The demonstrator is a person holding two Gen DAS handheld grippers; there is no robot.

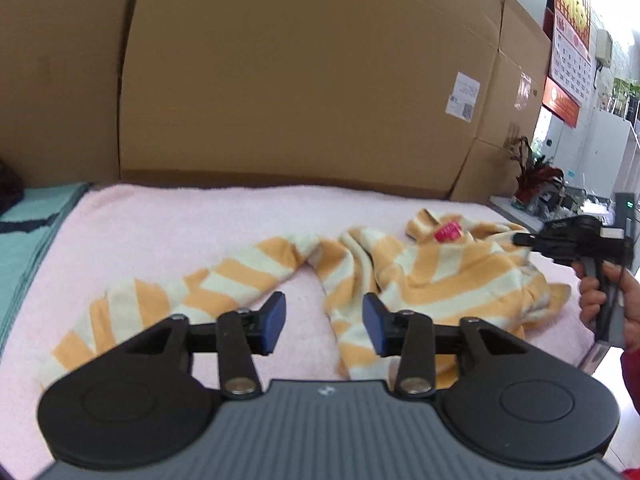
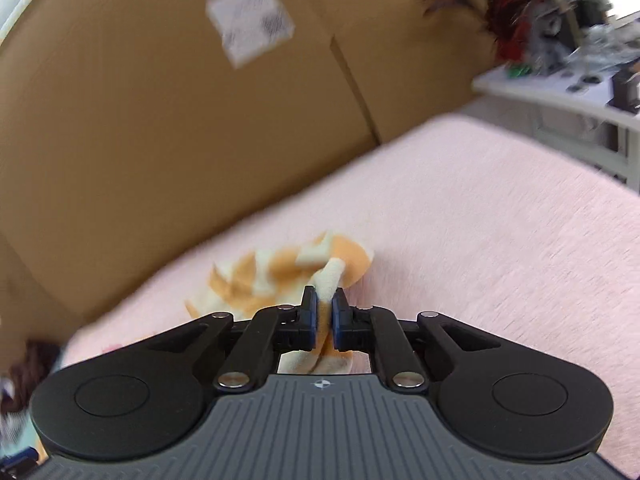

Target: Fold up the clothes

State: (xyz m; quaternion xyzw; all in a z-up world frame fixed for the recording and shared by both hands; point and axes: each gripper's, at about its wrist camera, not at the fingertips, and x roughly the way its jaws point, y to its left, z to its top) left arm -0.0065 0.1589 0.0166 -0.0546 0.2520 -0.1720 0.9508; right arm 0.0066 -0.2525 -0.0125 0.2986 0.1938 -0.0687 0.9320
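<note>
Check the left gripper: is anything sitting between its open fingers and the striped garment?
Nothing visible does. The left gripper hangs open above the striped garment, with only bare pink towel around it. The right gripper is already shut on an edge of the same garment.

Left hand-held gripper [image 1: 324, 326]: black linkage arms, silver pivot screws, blue fingertip pads [image 1: 276, 322], ribbed grey housing with round black side caps, small crosshair marking. Right hand-held gripper [image 2: 325, 318]: same build. Red sleeve [image 1: 632, 376] at wrist.
</note>
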